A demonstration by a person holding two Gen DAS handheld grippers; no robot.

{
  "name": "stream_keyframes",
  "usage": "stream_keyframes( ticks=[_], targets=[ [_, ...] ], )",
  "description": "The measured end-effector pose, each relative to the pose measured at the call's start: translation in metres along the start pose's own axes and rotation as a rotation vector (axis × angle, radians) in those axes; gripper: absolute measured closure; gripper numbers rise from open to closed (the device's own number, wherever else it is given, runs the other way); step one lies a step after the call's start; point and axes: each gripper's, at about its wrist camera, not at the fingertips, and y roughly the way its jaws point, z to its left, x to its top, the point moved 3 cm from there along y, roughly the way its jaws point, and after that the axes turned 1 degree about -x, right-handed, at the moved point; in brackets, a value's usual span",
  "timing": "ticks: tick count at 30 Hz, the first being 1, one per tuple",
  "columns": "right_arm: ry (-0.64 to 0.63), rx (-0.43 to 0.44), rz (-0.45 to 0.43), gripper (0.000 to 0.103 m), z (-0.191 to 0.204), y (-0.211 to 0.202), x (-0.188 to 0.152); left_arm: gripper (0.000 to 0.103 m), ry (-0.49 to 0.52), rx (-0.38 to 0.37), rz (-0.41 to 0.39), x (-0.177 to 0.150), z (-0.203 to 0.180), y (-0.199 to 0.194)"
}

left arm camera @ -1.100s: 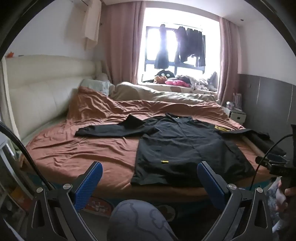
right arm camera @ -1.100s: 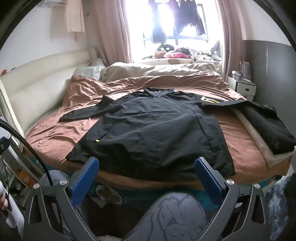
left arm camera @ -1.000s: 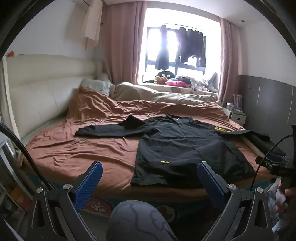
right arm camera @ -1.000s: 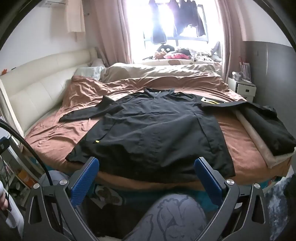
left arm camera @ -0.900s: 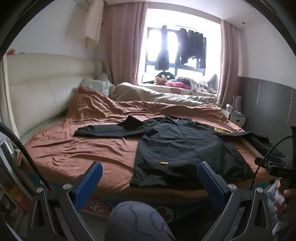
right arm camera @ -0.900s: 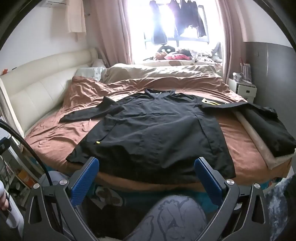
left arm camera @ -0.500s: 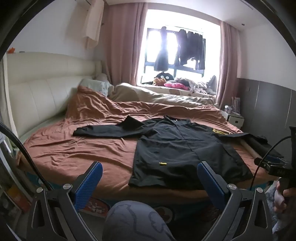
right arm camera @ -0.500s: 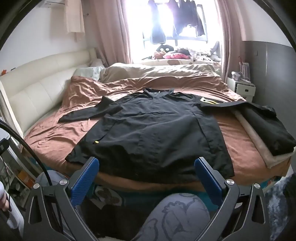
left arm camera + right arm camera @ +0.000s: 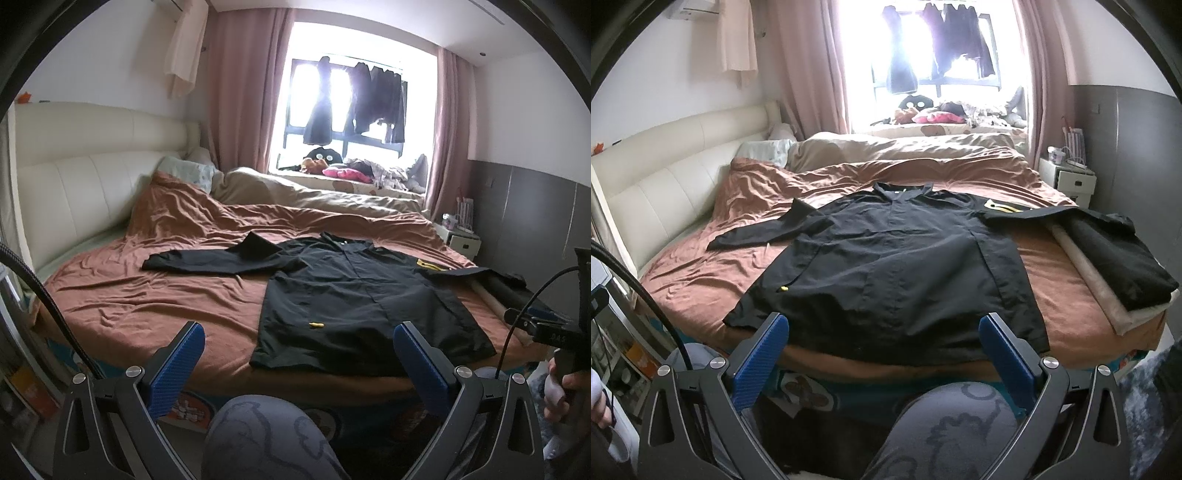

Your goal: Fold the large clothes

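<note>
Both tools, left tool and right tool, gape wide, empty, short of the black shirt.

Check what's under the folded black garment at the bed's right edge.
The folded black garment lies on a folded cream cloth, whose edge sticks out along its left and near sides, on the rust-brown bedsheet. Anything between them is covered.

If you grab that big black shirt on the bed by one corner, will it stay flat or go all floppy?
Probably floppy: the black shirt lies thin and flat, following the rumpled brown sheet. Its spread sleeve would likely dangle. It looks light, so it may slide rather than resist.
</note>
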Motion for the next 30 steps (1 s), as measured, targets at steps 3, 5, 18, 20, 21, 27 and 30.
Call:
stream_keyframes(
  ticks=[3, 5, 18, 20, 21, 27, 30],
  targets=[
    [0.003, 0.002, 0.000, 0.000, -0.001, -0.001, 0.000, 0.000, 0.004, -0.005, -0.007, -0.002, -0.005, -0.009],
    [0.004, 0.002, 0.001, 0.000, -0.002, -0.001, -0.001, 0.000, 0.001, -0.006, -0.006, -0.002, -0.006, -0.011],
    [0.034, 0.012, -0.017, 0.000, -0.006, -0.009, -0.002, 0.000, -0.003, -0.016, -0.010, 0.000, -0.013, -0.021],
    [0.040, 0.013, -0.021, 0.000, -0.006, -0.009, -0.002, 0.000, -0.002, -0.009, -0.012, 0.000, -0.011, -0.022],
    [0.042, 0.014, -0.022, 0.000, -0.006, -0.009, -0.002, 0.000, -0.002, -0.006, -0.013, 0.001, -0.012, -0.023],
    [0.028, 0.015, -0.017, 0.000, -0.001, -0.006, -0.004, 0.000, -0.015, -0.003, -0.015, 0.001, -0.008, -0.025],
    [0.025, 0.016, -0.015, 0.000, -0.002, -0.005, -0.003, 0.000, -0.024, -0.004, -0.015, 0.001, -0.005, -0.026]
  ],
)
